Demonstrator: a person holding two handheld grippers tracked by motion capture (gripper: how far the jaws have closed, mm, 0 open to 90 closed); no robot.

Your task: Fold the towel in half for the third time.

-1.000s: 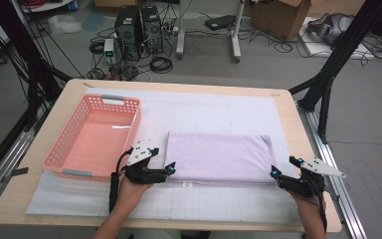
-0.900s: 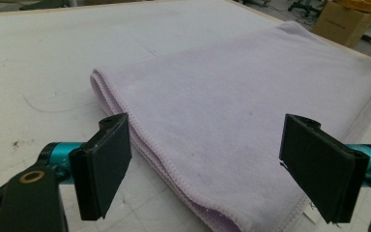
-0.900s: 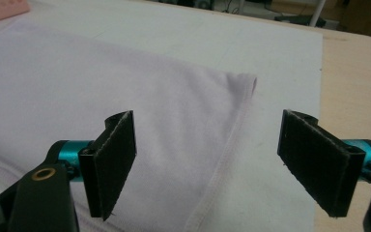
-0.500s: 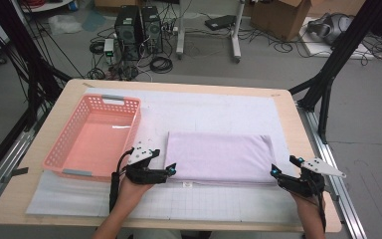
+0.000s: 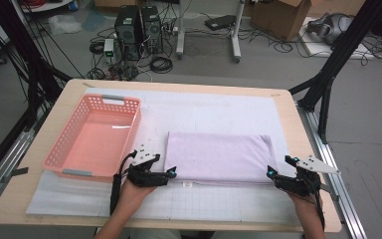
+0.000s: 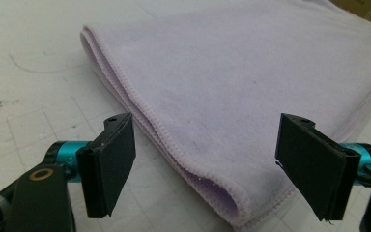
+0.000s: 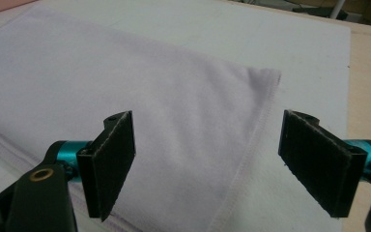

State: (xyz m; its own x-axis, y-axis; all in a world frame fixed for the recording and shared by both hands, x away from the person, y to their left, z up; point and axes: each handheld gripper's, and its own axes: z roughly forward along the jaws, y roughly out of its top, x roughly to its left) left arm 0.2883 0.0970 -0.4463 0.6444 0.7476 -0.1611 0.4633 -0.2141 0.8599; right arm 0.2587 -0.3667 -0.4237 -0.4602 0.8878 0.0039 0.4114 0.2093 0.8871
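Both jaws-wide grippers, left and right, straddling the folded lilac towel corners; pinching all layers evenly

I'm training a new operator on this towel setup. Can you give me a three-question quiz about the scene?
1. True or false: both grippers have their jaws open.
2. The folded lilac towel lies: A) inside the pink basket, B) on the white mat beside the basket, C) on the floor.
3. Fill in: the left gripper sits at the towel's near-left ____.

Key: 1 true; 2 B; 3 corner.
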